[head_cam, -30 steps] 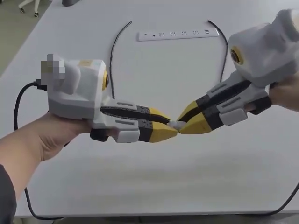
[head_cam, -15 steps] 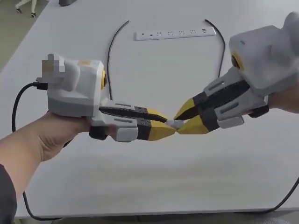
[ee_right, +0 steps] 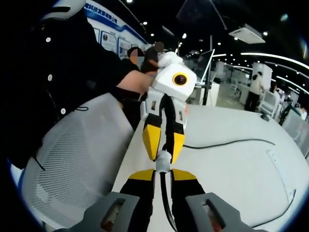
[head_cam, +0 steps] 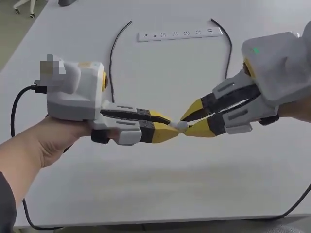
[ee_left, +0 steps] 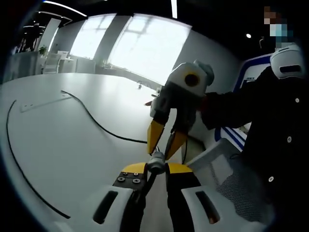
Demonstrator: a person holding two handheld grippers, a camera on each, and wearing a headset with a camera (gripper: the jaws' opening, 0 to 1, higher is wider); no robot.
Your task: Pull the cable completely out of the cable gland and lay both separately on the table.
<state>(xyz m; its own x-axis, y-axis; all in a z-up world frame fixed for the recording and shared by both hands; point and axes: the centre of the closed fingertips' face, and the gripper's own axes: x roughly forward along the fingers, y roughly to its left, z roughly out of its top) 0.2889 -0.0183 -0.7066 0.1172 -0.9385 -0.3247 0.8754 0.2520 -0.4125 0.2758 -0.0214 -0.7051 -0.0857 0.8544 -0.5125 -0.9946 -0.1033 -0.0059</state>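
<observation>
Above table (head_cam: 160, 73), mid-air: cable gland (head_cam: 180, 126) was pinched at tips of right gripper (head_cam: 185, 126), cable (ee_right: 165, 192) seemingly clamped by closed left gripper (head_cam: 171, 130). Pull best done straight along gland axis, both grips kept firm, no twisting, or cable probably gets jammed.

Half-buried cable gland (head_cam: 181, 127)
Tips of the left gripper (head_cam: 171, 128) and right gripper (head_cam: 184, 125) cover its ends; the cable (ee_right: 164, 193) vanishes between jaws; the right gripper's body runs off the edge.
</observation>
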